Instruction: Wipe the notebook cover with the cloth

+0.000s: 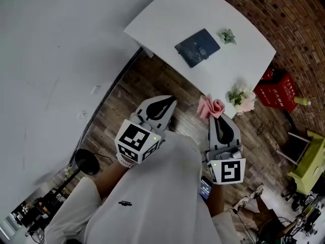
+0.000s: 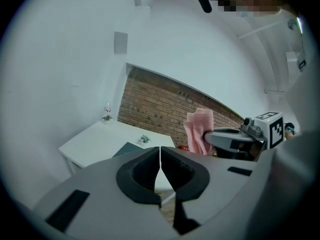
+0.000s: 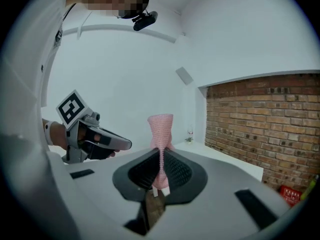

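A dark blue notebook (image 1: 197,47) lies flat near the middle of the white table (image 1: 167,14), far ahead of both grippers. My right gripper (image 1: 217,117) is shut on a pink cloth (image 1: 210,107), held in the air short of the table. In the right gripper view the pink cloth (image 3: 161,134) stands up from between the closed jaws. My left gripper (image 1: 171,101) is shut and holds nothing. The left gripper view shows the notebook (image 2: 126,149) just past the jaws, and the cloth (image 2: 199,131) in the other gripper at the right.
A small green plant (image 1: 227,35) sits beside the notebook, and a pot of pale flowers (image 1: 242,99) stands at the table's near corner. A red crate (image 1: 277,89) and a yellow-green chair (image 1: 311,162) stand on the wooden floor at the right. A brick wall (image 1: 294,29) runs behind.
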The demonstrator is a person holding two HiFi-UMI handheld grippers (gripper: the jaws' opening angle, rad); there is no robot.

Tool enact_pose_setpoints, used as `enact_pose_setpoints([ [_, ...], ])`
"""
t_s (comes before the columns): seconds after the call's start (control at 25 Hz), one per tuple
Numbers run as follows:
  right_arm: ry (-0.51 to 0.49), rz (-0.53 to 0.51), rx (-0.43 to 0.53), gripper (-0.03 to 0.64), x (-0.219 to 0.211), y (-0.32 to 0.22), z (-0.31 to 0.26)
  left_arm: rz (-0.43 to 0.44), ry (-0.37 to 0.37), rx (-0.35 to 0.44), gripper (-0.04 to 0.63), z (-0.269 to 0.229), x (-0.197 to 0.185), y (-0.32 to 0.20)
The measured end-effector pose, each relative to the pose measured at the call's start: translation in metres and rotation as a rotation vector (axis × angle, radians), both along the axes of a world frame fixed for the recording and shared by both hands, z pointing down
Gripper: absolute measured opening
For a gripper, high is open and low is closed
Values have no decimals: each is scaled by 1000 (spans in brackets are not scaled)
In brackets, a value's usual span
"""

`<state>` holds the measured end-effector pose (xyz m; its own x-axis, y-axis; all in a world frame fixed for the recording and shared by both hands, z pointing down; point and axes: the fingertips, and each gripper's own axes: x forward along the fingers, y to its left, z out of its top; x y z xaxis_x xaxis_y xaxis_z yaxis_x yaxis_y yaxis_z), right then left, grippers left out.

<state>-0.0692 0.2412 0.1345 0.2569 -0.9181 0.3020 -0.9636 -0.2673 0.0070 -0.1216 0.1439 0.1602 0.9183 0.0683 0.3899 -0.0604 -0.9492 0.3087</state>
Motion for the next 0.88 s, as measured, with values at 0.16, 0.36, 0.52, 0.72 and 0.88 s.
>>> enact_pose_setpoints([
  [0.16, 4, 8, -16, 31, 38, -29, -1, -8, -5, -3, 25, 5, 23, -35],
  [0.36, -6, -46, -47, 31, 70, -58, -2, -46, -12, 8, 24, 6, 52, -60],
  [0.52, 10, -118, -80, 31, 97, -73, 0, -118, -13, 8, 25, 6, 70, -69],
  [0.72, 20, -194, -127, 31, 130, -88, 4, -200, -27, 0, 24, 8, 86, -80],
  [0.88, -4, -243, -168, 31, 155, -100, 9, -234, -39, 22, 24, 11, 100, -87],
])
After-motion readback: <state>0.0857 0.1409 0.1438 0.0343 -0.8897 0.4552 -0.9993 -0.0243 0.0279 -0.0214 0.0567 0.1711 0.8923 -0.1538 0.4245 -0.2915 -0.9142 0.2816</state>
